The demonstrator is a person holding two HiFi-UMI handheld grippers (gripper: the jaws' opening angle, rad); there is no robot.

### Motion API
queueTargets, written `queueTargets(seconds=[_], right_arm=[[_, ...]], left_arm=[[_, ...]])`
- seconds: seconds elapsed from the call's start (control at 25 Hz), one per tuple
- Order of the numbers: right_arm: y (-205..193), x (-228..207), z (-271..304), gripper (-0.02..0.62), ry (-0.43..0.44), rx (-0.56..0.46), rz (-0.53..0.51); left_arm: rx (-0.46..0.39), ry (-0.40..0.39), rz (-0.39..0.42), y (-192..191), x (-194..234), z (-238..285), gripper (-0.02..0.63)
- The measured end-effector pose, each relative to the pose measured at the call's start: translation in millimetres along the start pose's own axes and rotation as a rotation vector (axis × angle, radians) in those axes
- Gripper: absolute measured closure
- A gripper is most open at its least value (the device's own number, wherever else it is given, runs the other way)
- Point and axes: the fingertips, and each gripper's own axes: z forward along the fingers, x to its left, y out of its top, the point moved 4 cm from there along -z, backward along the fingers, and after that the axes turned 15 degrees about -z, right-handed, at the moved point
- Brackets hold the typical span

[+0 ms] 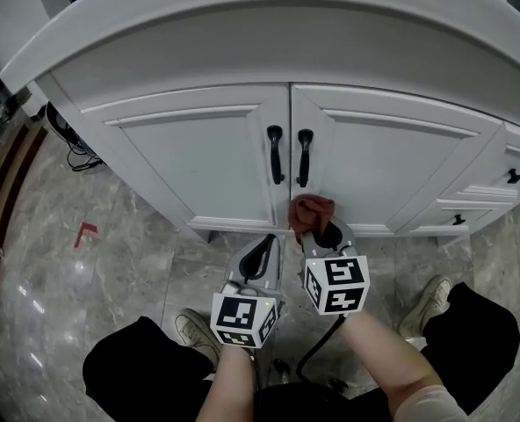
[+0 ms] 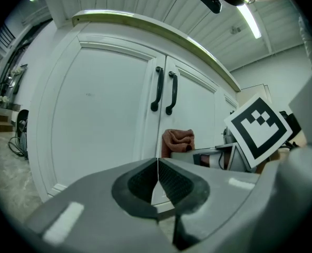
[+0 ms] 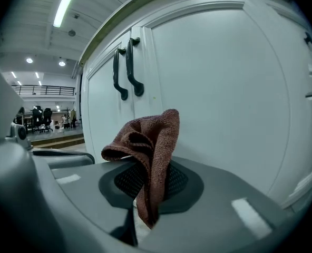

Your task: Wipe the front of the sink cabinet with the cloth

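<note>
The white sink cabinet [image 1: 198,148] fills the head view, with two doors and two black handles [image 1: 276,154] at the middle seam. A reddish-brown cloth [image 1: 311,212] is pinched in my right gripper [image 1: 316,229], low by the bottom of the right door [image 3: 219,88], close to it; whether it touches I cannot tell. In the right gripper view the cloth [image 3: 148,146] bunches up out of the shut jaws. My left gripper [image 1: 262,255] hangs a little lower and left, shut on nothing; its view shows the jaws [image 2: 158,181] pressed together and the cloth [image 2: 177,141] beyond.
Small drawers with black knobs [image 1: 512,177] sit at the cabinet's right. The floor is grey marble tile [image 1: 93,271] with a red mark [image 1: 84,230]. Cables [image 1: 74,152] lie by the cabinet's left corner. The person's shoes [image 1: 194,331] stand just below the grippers.
</note>
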Motion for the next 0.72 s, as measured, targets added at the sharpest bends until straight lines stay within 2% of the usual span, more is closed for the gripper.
queueTargets(seconds=[0.16,0.72], right_arm=[[-10,-21,-10,0.514,-0.043,0.013,-0.012],[-37,-118,-63,0.514,-0.222,0.046,0.075]], left_arm=[[0.013,-0.041,0.006,-6,-15,13,0.606],[0.04,-0.215,-0.003,-27,-92,54,0.606]])
